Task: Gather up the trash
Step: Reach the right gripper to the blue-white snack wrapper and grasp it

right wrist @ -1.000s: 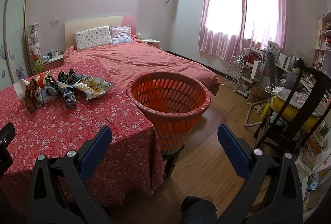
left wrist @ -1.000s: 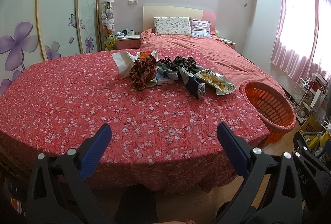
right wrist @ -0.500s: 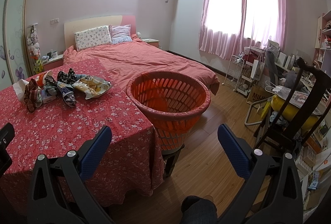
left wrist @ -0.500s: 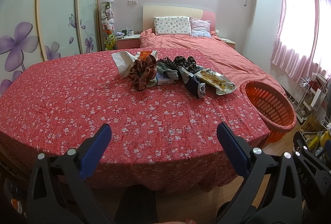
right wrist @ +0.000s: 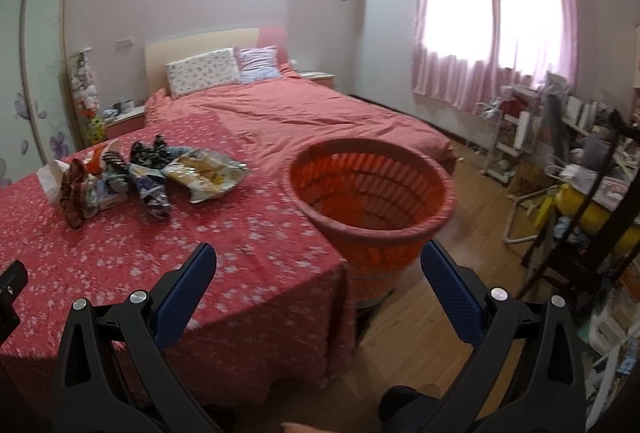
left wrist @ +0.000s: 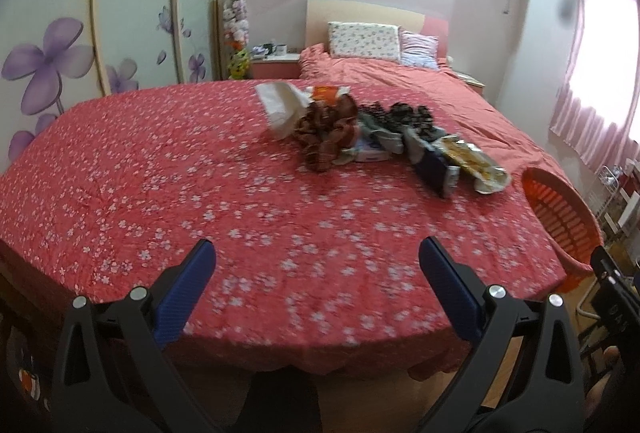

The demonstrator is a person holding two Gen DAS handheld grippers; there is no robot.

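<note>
The left gripper (left wrist: 316,257) hangs over the near edge of the counter (left wrist: 160,173), its blue fingers spread wide with nothing between them; the right gripper (right wrist: 318,261) is likewise spread wide and empty, over the counter's near right corner. The counter wears a red cloth with small white flowers; the trash lies in one heap toward its far edge, right of the middle. In that heap a white paper bag (left wrist: 278,105) sits at the left end, a brown checked cloth bundle (left wrist: 326,131) just beside it, touching; behind them shows an orange wrapper (left wrist: 326,91). A dark blue packet (left wrist: 434,167) lies nearer the right edge, and a yellow snack bag (right wrist: 206,173), torn open, rests against it at the heap's right end. An orange basket (right wrist: 368,233) stands off the counter, close beside its right edge; what is inside it cannot be made out. Beyond the counter lies a bed (right wrist: 304,113) with two pillows.
</note>
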